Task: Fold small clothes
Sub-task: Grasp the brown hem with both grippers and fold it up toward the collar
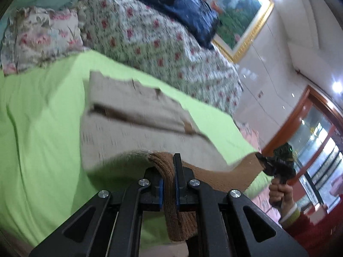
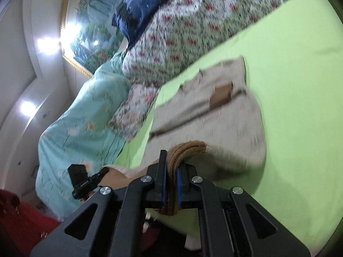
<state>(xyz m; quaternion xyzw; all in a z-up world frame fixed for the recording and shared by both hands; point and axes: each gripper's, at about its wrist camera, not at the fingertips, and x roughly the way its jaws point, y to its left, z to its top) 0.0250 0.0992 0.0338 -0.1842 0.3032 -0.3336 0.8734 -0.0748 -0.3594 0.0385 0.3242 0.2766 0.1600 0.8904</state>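
A: State the pose of each gripper, nearest items first.

B: The left gripper (image 1: pixel 168 172) points forward and slightly down over the green sheet (image 1: pixel 42 115). Its jaws are clamped on the brown ribbed hem (image 1: pixel 165 171) of the beige sweater (image 1: pixel 133 115). The right gripper (image 2: pixel 171 169) has the same attitude, its jaws clamped on another part of that brown band (image 2: pixel 184 150). In the left wrist view the right gripper (image 1: pixel 262 158) appears at the right, carried by a hand (image 1: pixel 278 190) with a striped cuff, gripping the garment's far corner.

A: Where is the sweater?

B: The gripped hem is raised off the sheet. The rest lies on the green sheet ahead, folded over itself, with a brown patch (image 2: pixel 221 93) showing in the right wrist view.

A: Edges and open room?

B: Bare green sheet surrounds the sweater on the left in the left wrist view and on the right in the right wrist view. The sheet's near edge runs just below the grippers. Beyond the sweater, a floral quilt (image 1: pixel 150 42) bounds the far edge, with a floral pillow (image 1: pixel 40 36) and a teal blanket (image 2: pixel 81 128) to one side. A dark blue pillow (image 1: pixel 182 4) lies on the quilt, and a framed picture (image 1: pixel 240 15) hangs on the wall behind.
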